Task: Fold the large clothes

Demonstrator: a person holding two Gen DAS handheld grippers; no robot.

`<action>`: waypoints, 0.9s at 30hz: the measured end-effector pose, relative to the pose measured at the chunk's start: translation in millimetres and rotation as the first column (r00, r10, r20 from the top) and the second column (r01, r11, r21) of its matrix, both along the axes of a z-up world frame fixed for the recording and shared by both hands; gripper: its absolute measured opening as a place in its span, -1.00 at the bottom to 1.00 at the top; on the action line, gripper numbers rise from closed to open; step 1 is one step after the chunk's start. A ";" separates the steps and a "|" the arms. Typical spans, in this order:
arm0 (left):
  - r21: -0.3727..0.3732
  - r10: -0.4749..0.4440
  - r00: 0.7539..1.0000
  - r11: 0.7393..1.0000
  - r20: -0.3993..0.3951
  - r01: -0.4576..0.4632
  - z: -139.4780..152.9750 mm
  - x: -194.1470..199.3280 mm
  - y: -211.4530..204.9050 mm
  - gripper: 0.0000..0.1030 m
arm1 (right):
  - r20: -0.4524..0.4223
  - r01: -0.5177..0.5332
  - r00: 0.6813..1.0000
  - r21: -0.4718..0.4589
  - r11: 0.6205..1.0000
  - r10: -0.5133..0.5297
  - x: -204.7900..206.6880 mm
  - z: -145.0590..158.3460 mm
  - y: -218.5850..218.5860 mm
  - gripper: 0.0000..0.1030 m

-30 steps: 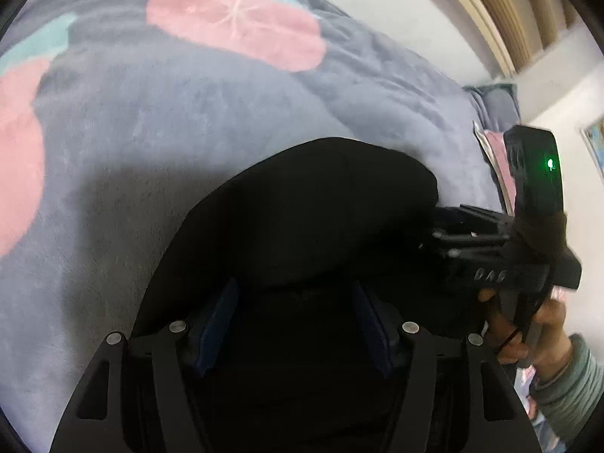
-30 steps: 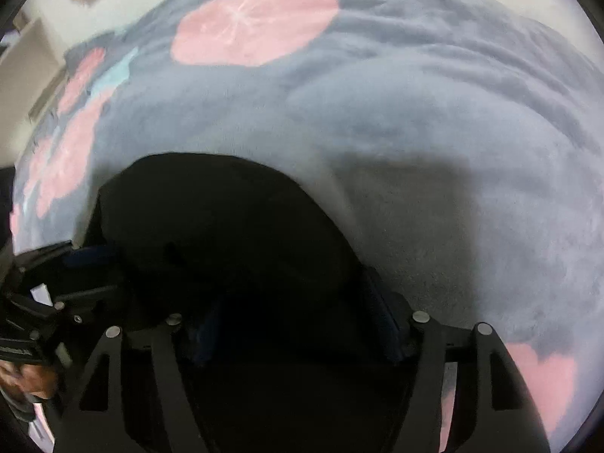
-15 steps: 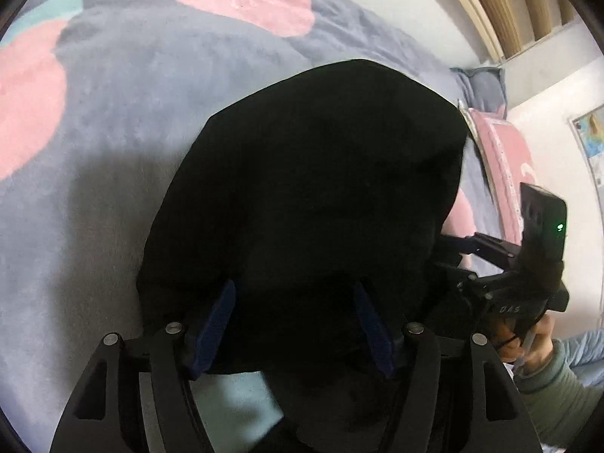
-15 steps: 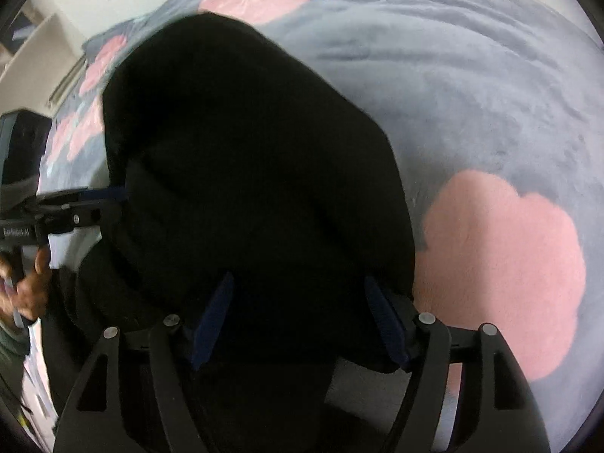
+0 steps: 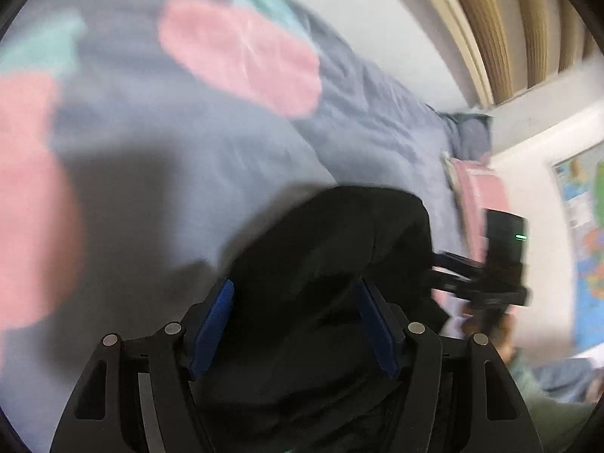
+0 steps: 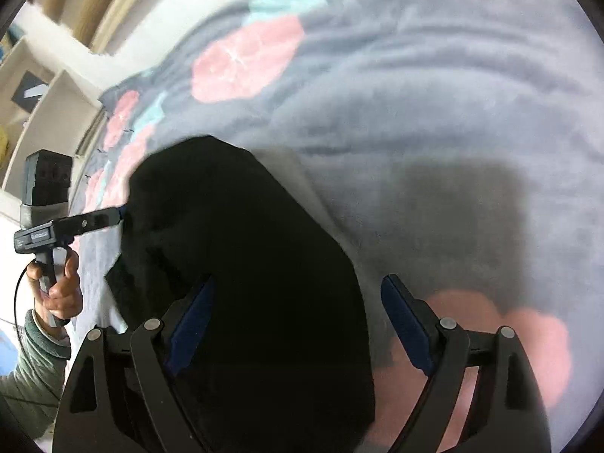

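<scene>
- Between the blue pads (image 5: pixel 211 334) of the left tool (image 5: pixel 292 326) lies a bunched mass of black garment (image 5: pixel 324 264); the jaws stand spread wide, and whether the pads press the cloth cannot be told from the blurred left wrist view.
- Seen from the right wrist view, the left tool (image 6: pixel 120 216) reaches in from the left edge, its finger tips meeting the garment's left edge, with the person's left hand (image 6: pixel 60 287) wrapped around the handle below.
- At the bottom of the right wrist view, the right tool (image 6: pixel 298 321) has its two blue pads (image 6: pixel 406 324) held well apart, clearly open. The left pad sits against the black garment (image 6: pixel 241 264), while the right pad stands over bare blanket.
- From the left wrist view, the right tool (image 5: pixel 445 273) shows at the right side, its fingers pointing into the garment's right edge; its grip cannot be made out there.
- The black garment forms a dark, rounded heap, wider near the cameras and narrowing away from them, lying on the bed.
- Under the garment spreads a grey-blue fleece blanket (image 6: pixel 434 120) printed with large pink round shapes (image 6: pixel 241 64) and small teal patches.
- Beyond the blanket in the left wrist view are a pale wall, wooden slats (image 5: pixel 506 19) at the upper right, and a colourful map poster (image 5: pixel 587 234) at the far right.
</scene>
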State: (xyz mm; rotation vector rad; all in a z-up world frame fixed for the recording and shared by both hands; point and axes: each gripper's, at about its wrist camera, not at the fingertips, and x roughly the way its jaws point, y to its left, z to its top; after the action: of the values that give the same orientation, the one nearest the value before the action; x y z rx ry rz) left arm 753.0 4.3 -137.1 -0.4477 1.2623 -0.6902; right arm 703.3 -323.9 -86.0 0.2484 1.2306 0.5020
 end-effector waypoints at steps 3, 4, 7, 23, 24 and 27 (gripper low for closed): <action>-0.012 0.032 0.999 0.999 -0.030 -0.033 -22.9 -5.7 -2.3 0.33 | -0.058 -0.011 0.998 0.004 1.000 0.011 1.8 -25.0 17.8 0.29; -0.014 0.060 0.998 0.998 -0.037 -0.060 -26.2 -6.5 -0.3 0.32 | -0.051 -0.013 0.999 -0.007 1.000 0.013 -8.7 -21.7 21.0 0.18; 0.014 0.050 0.998 0.999 0.033 -0.051 -16.9 -27.2 -2.2 -0.22 | 0.021 -0.026 0.999 -0.054 0.998 0.028 -30.3 2.1 28.6 -0.33; 0.168 -0.155 0.893 0.982 0.423 0.090 158.7 -310.6 1.8 -0.69 | 0.486 0.131 0.871 -0.368 0.921 0.070 -324.9 161.7 48.6 -0.52; 0.192 -0.171 0.898 0.976 0.406 0.100 153.6 -327.1 -3.5 -0.69 | 0.485 0.135 0.871 -0.392 0.910 0.080 -347.0 161.3 47.6 -0.52; 0.314 -0.190 0.931 0.945 0.311 0.088 110.2 -377.6 -9.5 -0.69 | 0.424 0.122 0.905 -0.365 0.923 0.048 -388.0 143.8 46.4 -0.52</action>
State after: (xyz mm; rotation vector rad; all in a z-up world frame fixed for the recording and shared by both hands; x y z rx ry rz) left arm 375.3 -5.2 -26.8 0.0125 1.0525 -0.6529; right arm 315.3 -277.5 57.8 -0.1702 0.8657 0.2503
